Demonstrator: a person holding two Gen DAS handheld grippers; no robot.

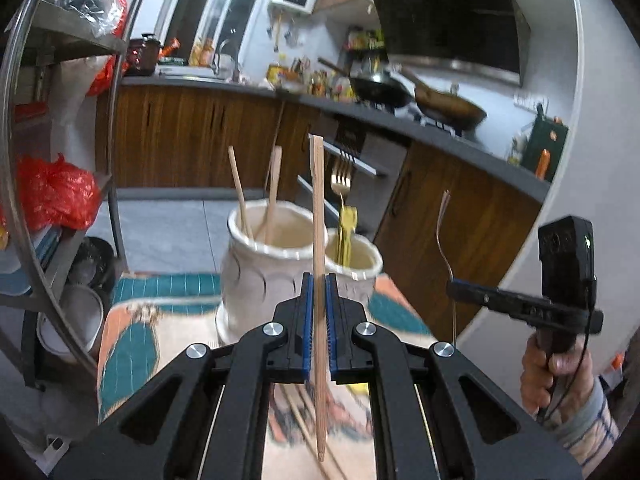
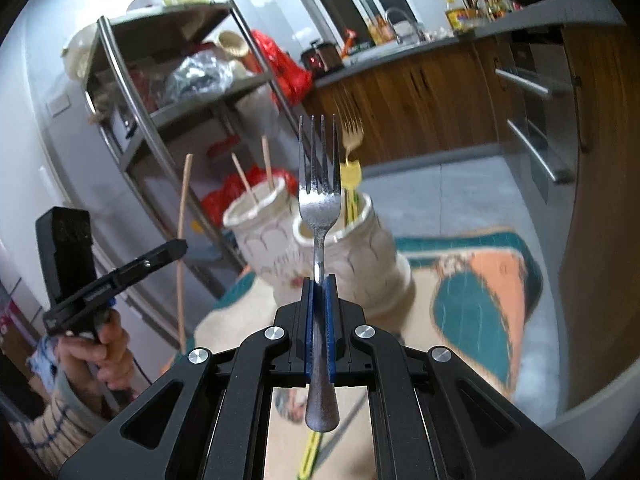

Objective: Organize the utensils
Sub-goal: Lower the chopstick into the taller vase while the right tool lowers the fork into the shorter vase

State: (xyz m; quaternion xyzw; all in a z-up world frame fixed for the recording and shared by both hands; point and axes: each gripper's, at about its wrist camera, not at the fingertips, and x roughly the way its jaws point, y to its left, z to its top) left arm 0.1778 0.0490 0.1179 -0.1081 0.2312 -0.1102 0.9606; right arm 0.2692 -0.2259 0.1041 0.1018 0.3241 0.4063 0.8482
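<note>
Left tool [image 1: 319, 292]: closed on one wooden chopstick [image 1: 318, 240], held upright, its tip rising toward 12 o'clock and its lower end hanging below the blue pads.
Right tool [image 2: 319, 292]: closed on the handle of one silver fork [image 2: 319, 200], tines up at 12 o'clock.
Jars: two white ceramic jars side by side on the tabletop, beyond both tools.
Larger jar [image 1: 264, 256]: holds two wooden chopsticks [image 1: 256, 196], leaning.
Smaller jar [image 1: 356, 264]: holds one gold fork [image 1: 341, 178] and yellow-handled utensils; their number cannot be told.
Tabletop [image 1: 132, 344]: patterned cloth in teal, orange and cream; more chopsticks lie below the left tool, blurred.
Background: metal shelf rack [image 2: 132, 92] at 10 o'clock in the right view; two pans on the stove at 1 o'clock in the left view.
</note>
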